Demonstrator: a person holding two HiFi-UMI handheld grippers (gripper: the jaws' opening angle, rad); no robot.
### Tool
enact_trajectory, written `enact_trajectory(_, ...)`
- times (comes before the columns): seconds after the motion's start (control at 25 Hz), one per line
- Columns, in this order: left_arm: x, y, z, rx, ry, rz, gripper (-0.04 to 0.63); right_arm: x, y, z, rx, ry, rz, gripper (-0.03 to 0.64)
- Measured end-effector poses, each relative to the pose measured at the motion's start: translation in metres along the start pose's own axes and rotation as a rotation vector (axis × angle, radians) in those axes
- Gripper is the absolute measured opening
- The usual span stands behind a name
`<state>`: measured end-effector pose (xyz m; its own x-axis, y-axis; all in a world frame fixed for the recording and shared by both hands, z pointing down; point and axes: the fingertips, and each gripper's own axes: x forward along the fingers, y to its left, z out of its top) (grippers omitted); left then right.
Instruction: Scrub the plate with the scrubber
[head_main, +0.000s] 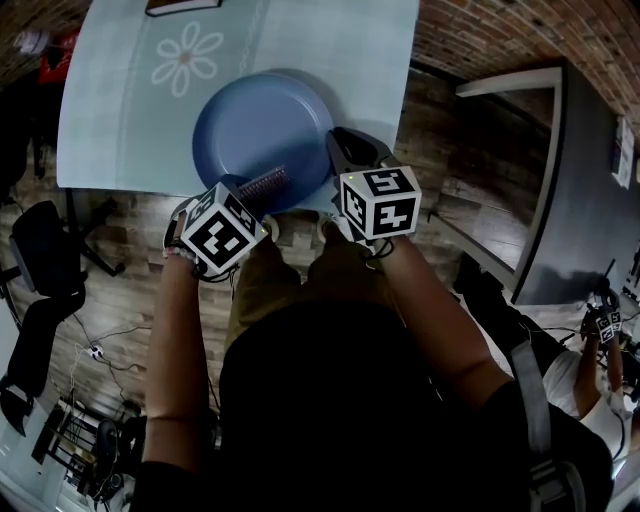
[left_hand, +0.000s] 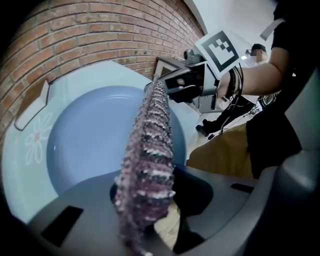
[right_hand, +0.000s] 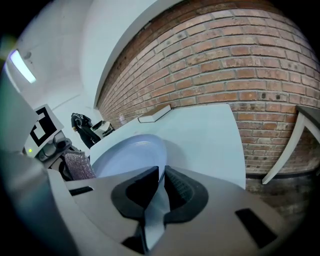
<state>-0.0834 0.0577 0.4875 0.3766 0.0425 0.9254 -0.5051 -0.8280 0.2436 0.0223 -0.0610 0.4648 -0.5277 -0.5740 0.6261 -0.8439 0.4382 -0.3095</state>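
Left gripper (left_hand: 150, 192): jaws closed on the near end of the scrubber (left_hand: 150, 150), a purple knitted pad held edge-on and sticking out forward. Grip looks firm, with no gap showing between pad and jaws.

Right gripper (right_hand: 160, 192): jaws pinched on the near-right rim of the plate (right_hand: 131, 152), the rim running straight between the two pads.

Status, my read: setup is finished, tool in one gripper and plate steadied by the other. The scrubbing is what's left, or has barely begun. The plate face looks uniformly blue with no foam, streaks or dirt, so I can't judge how much has been covered.

Position: in the head view the scrubber (head_main: 265, 184) sits over the plate's (head_main: 250, 120) near rim, just ahead of the left gripper (head_main: 245, 200). Its far tip points toward the right gripper (head_main: 348, 152), close to it. Can't tell whether the pad touches the plate or hovers just above it.

The plate sits on the table (head_main: 110, 130), under a pale blue cloth, near the front edge. It may be slightly tipped by the right grip, not certain.
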Motion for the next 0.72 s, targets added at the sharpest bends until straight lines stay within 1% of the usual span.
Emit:
enact_trajectory(0.08, 0.005, -0.005, 0.007, 0.036, -0.004, -0.012, 0.074, 0.000, 0.000, 0.000, -0.001, 0.000, 0.001, 0.061)
enact_trajectory(0.2, 0.011, -0.006, 0.022, 0.057, -0.022, -0.005, 0.075, 0.001, 0.000, 0.001, 0.002, -0.001, 0.003, 0.061)
enact_trajectory(0.28, 0.014, -0.002, 0.031, 0.069, -0.037, 0.019, 0.075, 0.002, 0.000, 0.001, 0.004, -0.001, 0.003, 0.061)
enact_trajectory(0.36, 0.017, 0.004, 0.041, 0.074, -0.056, 0.061, 0.075, 0.003, 0.000, 0.001, 0.005, 0.000, 0.003, 0.061)
enact_trajectory(0.48, 0.019, 0.014, 0.053, 0.063, -0.088, 0.115, 0.075, 0.003, 0.000, 0.001, 0.006, 0.002, 0.003, 0.061)
enact_trajectory(0.6, 0.021, 0.021, 0.063, 0.022, -0.112, 0.128, 0.075, 0.002, 0.000, 0.001, 0.007, 0.000, 0.005, 0.061)
enact_trajectory(0.72, 0.021, 0.032, 0.072, 0.004, -0.123, 0.152, 0.077, 0.001, -0.001, 0.001, 0.005, -0.002, 0.001, 0.061)
